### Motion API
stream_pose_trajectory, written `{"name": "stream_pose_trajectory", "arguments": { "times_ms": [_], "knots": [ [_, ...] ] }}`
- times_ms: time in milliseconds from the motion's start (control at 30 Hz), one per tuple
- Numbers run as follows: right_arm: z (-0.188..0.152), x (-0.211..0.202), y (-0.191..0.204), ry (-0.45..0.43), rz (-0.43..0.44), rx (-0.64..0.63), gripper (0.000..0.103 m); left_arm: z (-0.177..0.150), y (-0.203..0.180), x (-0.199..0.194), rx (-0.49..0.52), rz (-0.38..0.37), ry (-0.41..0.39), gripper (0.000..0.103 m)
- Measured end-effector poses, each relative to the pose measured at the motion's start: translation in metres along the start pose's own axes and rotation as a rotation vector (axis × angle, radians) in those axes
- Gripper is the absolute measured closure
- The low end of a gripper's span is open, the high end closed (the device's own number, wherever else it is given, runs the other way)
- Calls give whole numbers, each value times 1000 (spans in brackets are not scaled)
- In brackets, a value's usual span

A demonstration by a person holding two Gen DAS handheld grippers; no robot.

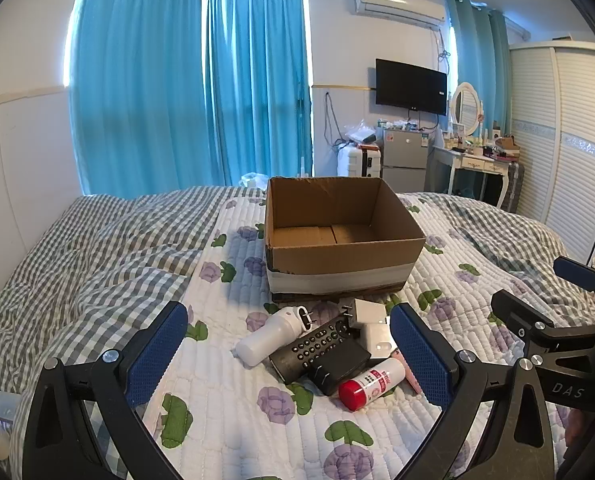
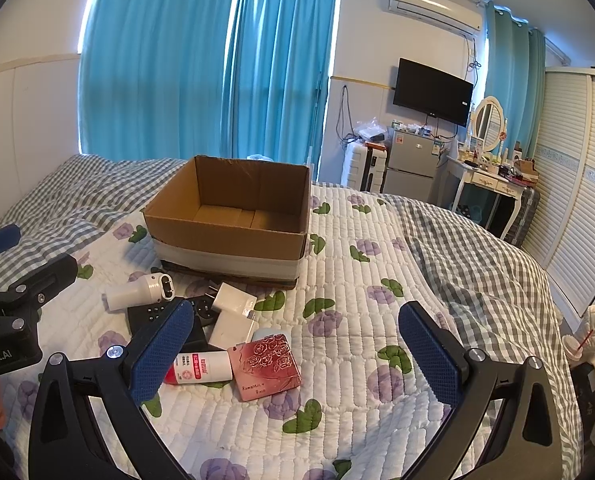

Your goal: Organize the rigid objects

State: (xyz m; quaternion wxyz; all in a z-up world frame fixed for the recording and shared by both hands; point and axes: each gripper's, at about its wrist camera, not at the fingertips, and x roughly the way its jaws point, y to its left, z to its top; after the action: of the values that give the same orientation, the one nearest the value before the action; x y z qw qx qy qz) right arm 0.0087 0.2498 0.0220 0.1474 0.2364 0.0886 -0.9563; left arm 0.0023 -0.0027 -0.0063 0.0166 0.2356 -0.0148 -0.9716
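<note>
Nothing has gone into the box (image 1: 339,236) yet. It sits open on the quilt (image 1: 217,380), straight ahead of both grippers and beyond the pile, and its floor shows bare cardboard.

The left gripper (image 1: 289,354) hangs over the near edge of the pile with its jaws as wide as they go and nothing between the pads. The right gripper (image 2: 297,358) is the same: spread fully and empty, tilted down toward the bed. Seen from the right wrist, the left gripper sits off to its left, close alongside.

Everything to be sorted lies in one heap just ahead of the grippers, short of the box. Framed between the left fingers are a white bottle (image 1: 271,336) on its side furthest to the left, a black remote (image 1: 319,340) leaning across a dark block (image 1: 339,364), two white chargers (image 1: 371,322) behind them, and a red-capped tube (image 1: 371,384) nearest that gripper. From the right gripper, the tube (image 2: 205,367) lies partly behind its left finger, and a pink case (image 2: 267,366) with a rose pattern lies between the fingers, nearer the left one and touching the tube. A pale blue item peeks out behind the case; I cannot tell what it is.

So the job looks to be at its very start: all the items are still loose on the quilt, none lifted, none packed. What is left is the whole of it, each piece picked up in turn and carried forward into the box.
</note>
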Motion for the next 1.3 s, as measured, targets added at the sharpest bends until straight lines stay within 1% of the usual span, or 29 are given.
{"name": "stream_pose_trajectory", "arguments": {
  "times_ms": [867, 1300],
  "knots": [
    [1, 1, 1, 10, 7, -6, 0, -3, -3, 3, -5, 11, 11, 0],
    [7, 1, 7, 7, 11, -43, 0, 2, -4, 2, -9, 6, 17, 0]
  ]
}}
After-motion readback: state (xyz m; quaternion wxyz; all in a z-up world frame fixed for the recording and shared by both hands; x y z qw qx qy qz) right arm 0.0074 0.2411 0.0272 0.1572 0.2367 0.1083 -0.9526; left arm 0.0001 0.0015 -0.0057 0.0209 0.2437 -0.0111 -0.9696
